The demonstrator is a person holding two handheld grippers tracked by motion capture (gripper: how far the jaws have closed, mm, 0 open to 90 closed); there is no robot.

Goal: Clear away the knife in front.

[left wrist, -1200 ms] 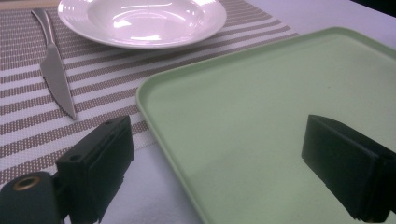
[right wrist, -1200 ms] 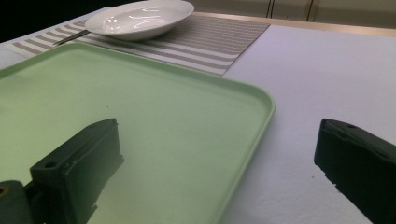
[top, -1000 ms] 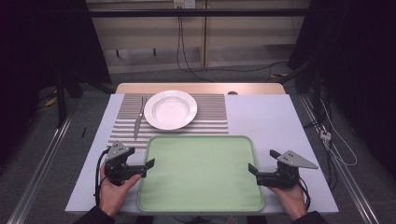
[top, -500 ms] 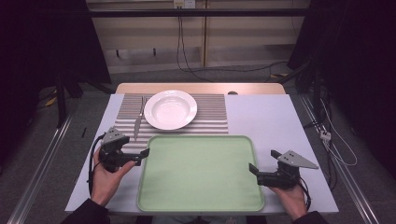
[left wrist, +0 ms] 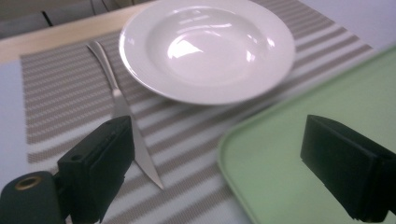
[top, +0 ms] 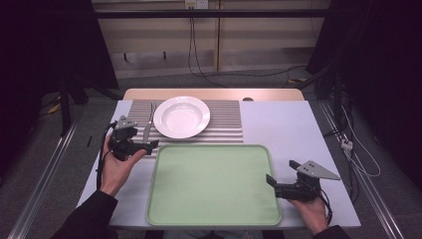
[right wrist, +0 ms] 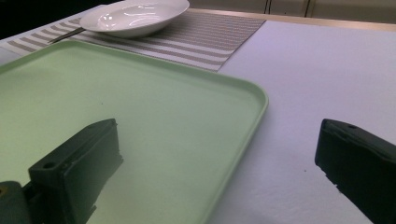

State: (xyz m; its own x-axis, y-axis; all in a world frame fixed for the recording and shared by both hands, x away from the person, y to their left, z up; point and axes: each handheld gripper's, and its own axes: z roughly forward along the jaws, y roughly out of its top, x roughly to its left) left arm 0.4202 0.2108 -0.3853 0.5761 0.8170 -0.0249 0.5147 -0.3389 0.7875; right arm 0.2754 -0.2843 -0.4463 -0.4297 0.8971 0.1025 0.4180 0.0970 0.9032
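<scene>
Bare tray (top: pixel 214 184) gives free passage; plate (top: pixel 181 116) and knife (top: pixel 147 130) crowd the mat (top: pixel 224 122)

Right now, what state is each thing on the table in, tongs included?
Left tongs: open, holding nothing, beside the fork handle.
Right tongs: open, holding nothing, at the tray's right edge.
Slim silver metal fork: flat on the mat, untouched.
Round white ceramic plate: upright, bare.
Pale green plastic tray: flat, bare.
Grey striped placemat: flat under the plate.

White plate (top: pixel 181 116), pale green tray (top: pixel 214 185), grey-and-white striped placemat (top: pixel 225 121)
</scene>
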